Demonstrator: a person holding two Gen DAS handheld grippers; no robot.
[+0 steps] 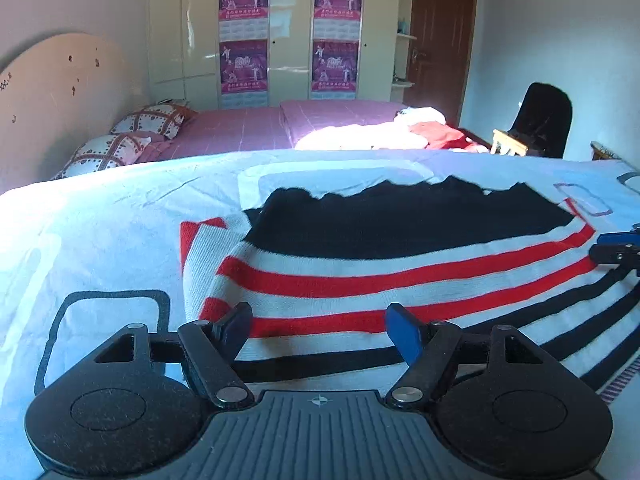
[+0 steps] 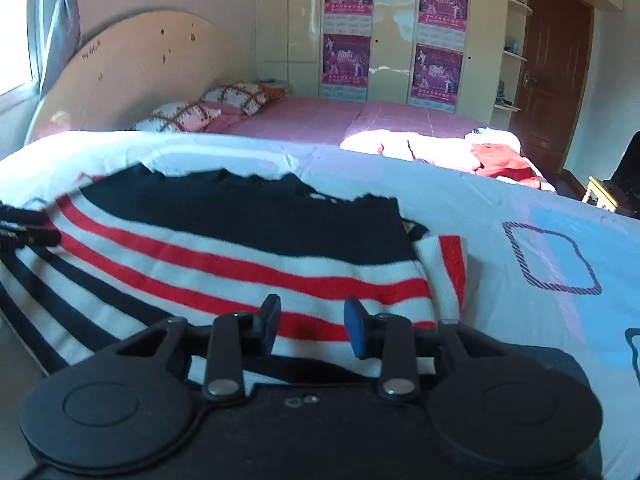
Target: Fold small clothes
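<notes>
A knitted sweater (image 1: pixel 360 276) with a navy top and red, white and navy stripes lies flat on a light blue sheet (image 1: pixel 100 232). My left gripper (image 1: pixel 320 330) hovers open over the sweater's near left part, with nothing between its fingers. The right gripper (image 1: pixel 618 248) shows at the sweater's right edge. In the right wrist view the same sweater (image 2: pixel 240 264) fills the left half, a sleeve (image 2: pixel 448 264) tucked at its right side. My right gripper (image 2: pixel 313 324) stands over the near striped hem, its jaws apart and holding nothing. The left gripper (image 2: pixel 24 228) peeks in at the far left.
Beyond the sheet (image 2: pixel 520 320) is a pink bed (image 1: pixel 240 128) with patterned pillows (image 1: pixel 148 120) and a pile of white and red clothes (image 1: pixel 420 132). A wardrobe with posters (image 1: pixel 288 32), a brown door (image 1: pixel 440 36), a black chair (image 1: pixel 544 116) and a wooden stool (image 1: pixel 510 142) stand behind.
</notes>
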